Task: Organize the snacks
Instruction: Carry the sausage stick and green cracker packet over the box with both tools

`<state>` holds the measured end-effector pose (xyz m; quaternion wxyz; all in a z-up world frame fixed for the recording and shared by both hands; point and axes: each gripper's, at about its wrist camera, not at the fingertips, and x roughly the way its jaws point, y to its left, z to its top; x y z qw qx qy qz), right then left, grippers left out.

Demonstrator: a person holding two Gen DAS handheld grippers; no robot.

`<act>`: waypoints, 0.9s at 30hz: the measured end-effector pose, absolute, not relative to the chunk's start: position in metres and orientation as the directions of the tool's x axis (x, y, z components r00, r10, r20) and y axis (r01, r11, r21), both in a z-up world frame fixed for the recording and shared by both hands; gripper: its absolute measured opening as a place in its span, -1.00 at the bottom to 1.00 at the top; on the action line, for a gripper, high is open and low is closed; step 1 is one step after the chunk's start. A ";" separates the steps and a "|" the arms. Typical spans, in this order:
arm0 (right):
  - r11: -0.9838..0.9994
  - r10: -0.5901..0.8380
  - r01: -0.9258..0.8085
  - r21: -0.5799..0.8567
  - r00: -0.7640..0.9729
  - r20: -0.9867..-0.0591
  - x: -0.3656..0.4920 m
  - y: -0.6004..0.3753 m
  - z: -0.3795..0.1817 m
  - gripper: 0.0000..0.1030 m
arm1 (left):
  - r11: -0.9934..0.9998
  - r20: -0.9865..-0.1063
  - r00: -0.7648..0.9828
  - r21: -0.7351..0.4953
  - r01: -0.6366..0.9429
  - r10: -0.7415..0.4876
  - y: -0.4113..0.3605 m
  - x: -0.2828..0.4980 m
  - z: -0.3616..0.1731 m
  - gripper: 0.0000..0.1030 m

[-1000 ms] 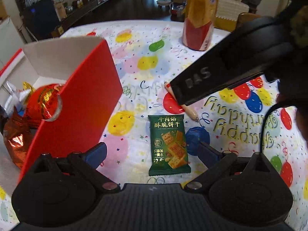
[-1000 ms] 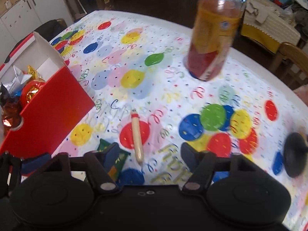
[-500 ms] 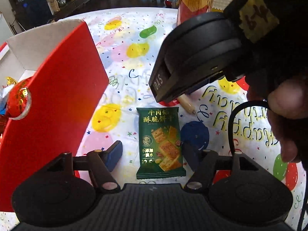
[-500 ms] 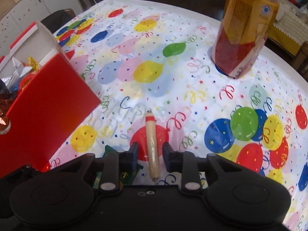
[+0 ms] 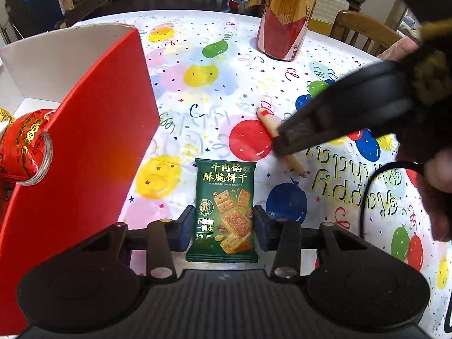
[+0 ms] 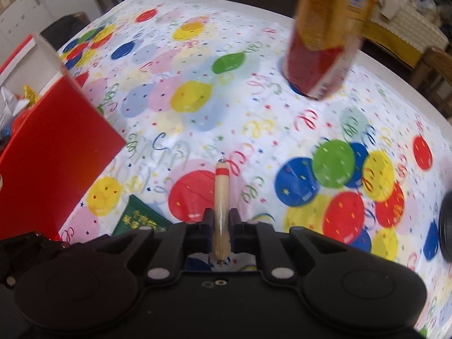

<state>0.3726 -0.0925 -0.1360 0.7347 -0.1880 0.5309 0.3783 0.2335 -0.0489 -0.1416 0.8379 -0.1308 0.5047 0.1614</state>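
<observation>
A green biscuit packet [image 5: 224, 206] lies flat on the balloon tablecloth, and my left gripper [image 5: 221, 226] has its blue pads against both long sides of it. A thin sausage stick with a red band [image 6: 221, 197] is clamped between the pads of my right gripper [image 6: 221, 223]. In the left wrist view the sausage stick [image 5: 268, 121] pokes out past the right gripper's black finger [image 5: 325, 124]. The red box [image 5: 84, 141] stands open at the left. A corner of the packet [image 6: 138, 217] shows in the right wrist view.
A red-gold wrapped sweet [image 5: 22, 144] and other foil-wrapped snacks sit inside the box. A tall orange-and-red bottle [image 5: 285, 17] stands at the far side of the table; it also shows in the right wrist view [image 6: 325, 36]. A wooden chair [image 5: 364, 32] stands behind the table.
My left gripper has moved forward and closed in on the green packet. My right gripper has closed on the sausage stick and pulled away to the right.
</observation>
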 end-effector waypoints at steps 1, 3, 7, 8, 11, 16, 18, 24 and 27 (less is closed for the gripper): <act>0.653 0.360 -0.745 0.134 0.149 -0.921 0.372 -0.097 -0.135 -0.83 | 0.913 -0.890 0.438 -0.066 -0.402 0.129 -0.046 0.231 -0.141 -0.18; 0.679 0.359 -0.720 0.146 0.152 -0.921 0.370 -0.107 -0.133 -0.83 | 0.914 -0.893 0.439 -0.093 -0.395 0.099 -0.043 0.228 -0.140 -0.18; 0.716 0.360 -0.678 0.164 0.158 -0.920 0.357 -0.129 -0.124 -0.83 | 0.923 -0.894 0.445 -0.120 -0.365 0.060 -0.041 0.225 -0.138 -0.18; 0.725 0.361 -0.667 0.171 0.157 -0.919 0.354 -0.135 -0.122 -0.83 | 0.928 -0.894 0.444 -0.116 -0.355 0.058 -0.042 0.222 -0.137 -0.18; 0.751 0.366 -0.633 0.187 0.164 -0.916 0.341 -0.152 -0.115 -0.83 | 0.934 -0.898 0.438 -0.117 -0.337 0.045 -0.046 0.216 -0.132 -0.18; 0.778 0.371 -0.595 0.201 0.178 -0.911 0.316 -0.175 -0.103 -0.83 | 0.945 -0.904 0.427 -0.123 -0.302 0.019 -0.048 0.203 -0.124 -0.18; 0.786 0.377 -0.582 0.210 0.182 -0.908 0.305 -0.183 -0.096 -0.83 | 0.952 -0.902 0.432 -0.118 -0.283 0.016 -0.050 0.196 -0.118 -0.18; 0.805 0.399 -0.550 0.224 0.221 -0.890 0.273 -0.200 -0.068 -0.83 | 0.964 -0.890 0.455 -0.124 -0.236 -0.003 -0.052 0.174 -0.089 -0.18; 0.806 0.416 -0.544 0.232 0.241 -0.877 0.255 -0.205 -0.051 -0.83 | 0.970 -0.874 0.486 -0.138 -0.202 -0.023 -0.054 0.163 -0.068 -0.18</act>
